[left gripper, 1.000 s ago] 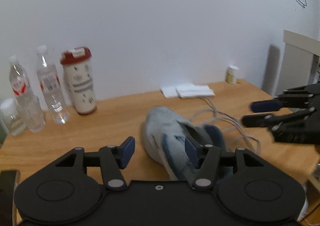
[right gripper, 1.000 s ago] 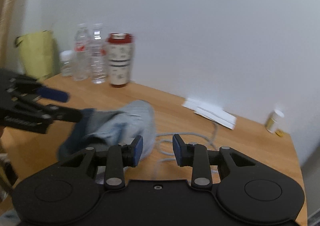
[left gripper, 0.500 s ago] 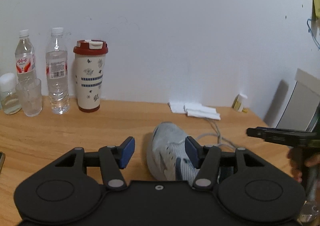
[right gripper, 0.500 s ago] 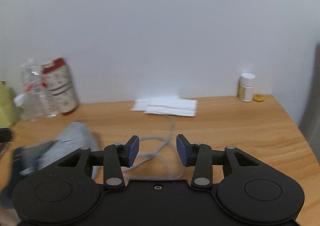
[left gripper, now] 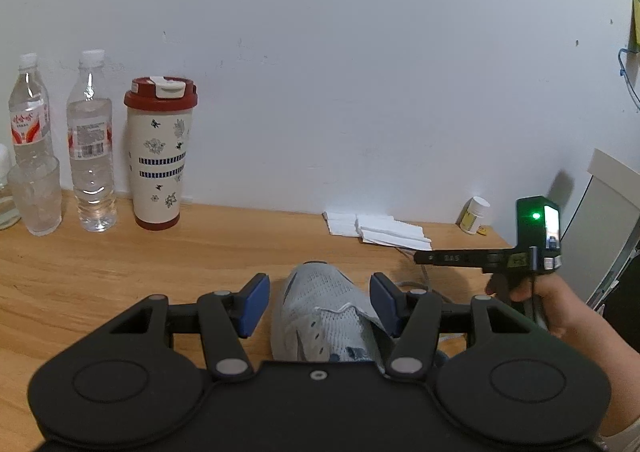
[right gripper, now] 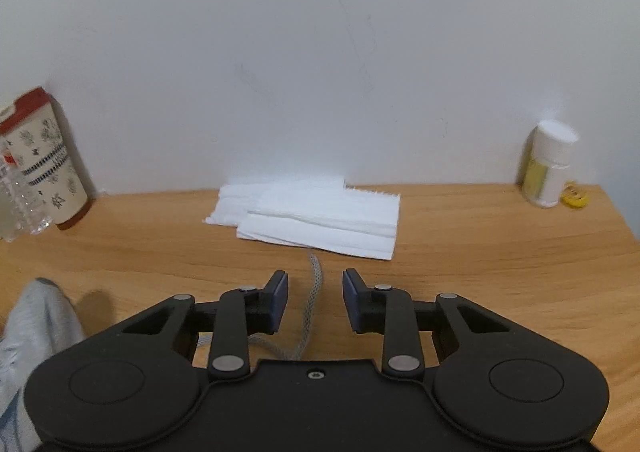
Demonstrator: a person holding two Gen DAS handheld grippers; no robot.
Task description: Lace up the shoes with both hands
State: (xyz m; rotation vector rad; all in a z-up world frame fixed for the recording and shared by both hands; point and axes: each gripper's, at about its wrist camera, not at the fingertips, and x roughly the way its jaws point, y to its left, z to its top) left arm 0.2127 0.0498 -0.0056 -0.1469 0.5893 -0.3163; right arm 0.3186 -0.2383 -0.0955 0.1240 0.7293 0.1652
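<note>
Left gripper (left gripper: 318, 306) held wide apart, blue pads either side of the grey shoe (left gripper: 320, 316), holding nothing. Shoe lying on the wooden table (left gripper: 120, 276), toe toward the wall, long axis running straight out along the fingers, heel end hidden under the gripper body. Contact between pads and shoe not clear; looked like a straddle from above, no squeeze.

Right gripper (right gripper: 315, 302) also spread, moderately wide, empty. Grey shoelace (right gripper: 314, 294) lay on the table directly between its pads, running forward toward the folded white tissues (right gripper: 320, 218), lace axis roughly parallel to the fingers, slightly curved, tail looping back left under the gripper body. Free end stopped just short of the tissues. Height of pads above the lace could not be told.

Shoe seen at far left edge of the right wrist view (right gripper: 36, 316), so well off to the left of the right jaws; lace much nearer the right gripper than the left. Right gripper seen from the left wrist view (left gripper: 460, 258), side-on, beyond and right of the shoe.

Judged early in the task: eyelets looked unthreaded, lace loose on the table. Likely next: lower and pinch the lace with the right, steady the shoe with the left. Lace in line with the fingers, so closing across it should catch it; thin and flat on the wood, risk of pads skating over it.

Tumbler (left gripper: 160, 152), two water bottles (left gripper: 90, 140), a glass (left gripper: 36, 194) and a small pill bottle (right gripper: 550, 166) stood along the wall, away from the work.
</note>
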